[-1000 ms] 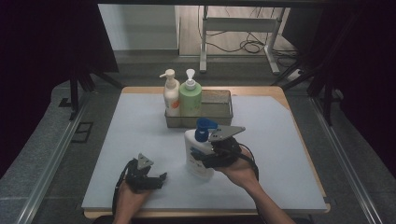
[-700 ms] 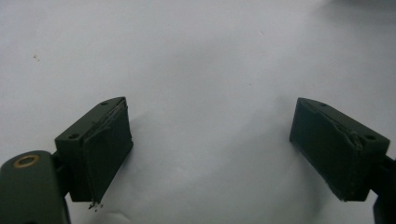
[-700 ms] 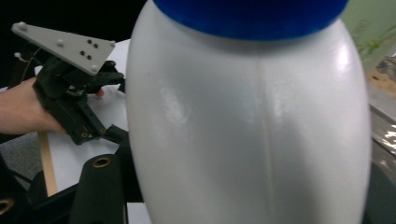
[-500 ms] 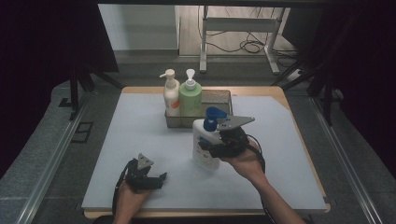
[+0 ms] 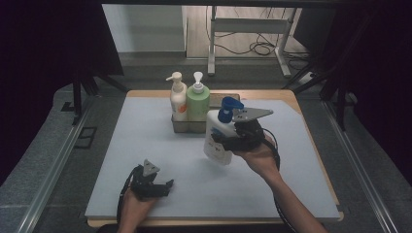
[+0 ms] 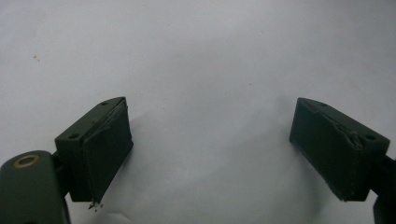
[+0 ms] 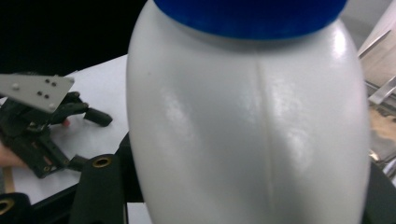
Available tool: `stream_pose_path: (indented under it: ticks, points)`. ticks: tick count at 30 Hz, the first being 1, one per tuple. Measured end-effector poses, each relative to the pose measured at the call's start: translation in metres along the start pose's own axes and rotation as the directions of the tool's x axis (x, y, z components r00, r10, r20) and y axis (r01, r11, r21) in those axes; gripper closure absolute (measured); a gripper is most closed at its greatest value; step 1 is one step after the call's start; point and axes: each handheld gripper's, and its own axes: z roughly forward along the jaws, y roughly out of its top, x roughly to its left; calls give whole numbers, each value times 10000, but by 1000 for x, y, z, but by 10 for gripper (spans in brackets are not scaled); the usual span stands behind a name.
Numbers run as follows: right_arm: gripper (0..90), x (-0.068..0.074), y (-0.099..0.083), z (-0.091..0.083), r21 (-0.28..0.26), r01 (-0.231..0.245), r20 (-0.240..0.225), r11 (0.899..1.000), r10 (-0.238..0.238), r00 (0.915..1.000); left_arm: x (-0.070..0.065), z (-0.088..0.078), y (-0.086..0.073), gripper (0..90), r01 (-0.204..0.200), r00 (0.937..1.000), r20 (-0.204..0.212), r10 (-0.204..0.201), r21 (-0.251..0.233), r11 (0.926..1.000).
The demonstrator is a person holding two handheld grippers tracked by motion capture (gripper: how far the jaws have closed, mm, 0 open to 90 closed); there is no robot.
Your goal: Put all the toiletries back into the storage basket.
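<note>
High view, pale blue table [image 5: 145, 145], grey floor [image 5: 43, 160], dark surroundings

High view: fixed above the near edge of the mat [image 5: 160, 141], facing forward and down; takes in the whole mat, the tray [image 5: 182, 125] at its far side, floor beyond.
Left gripper view: rides the left gripper [image 5: 151, 183], very near the mat [image 6: 196, 56], looking down along both jaws.
Right gripper view: rides the right gripper [image 5: 233, 141], bottle [image 7: 247, 126] pressed close to the lens.
Shared: left gripper [image 7: 42, 126] on the mat, in right gripper view and high view.
</note>
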Motion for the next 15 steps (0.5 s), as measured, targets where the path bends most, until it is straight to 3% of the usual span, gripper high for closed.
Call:
stream_pose_path:
  ticks: [15]
  points:
    - [379, -28, 19, -1, -102, -303, 932, 9995, 311, 9952, 0, 0, 0, 122, -14, 10000, -9, 14, 15, 10000]
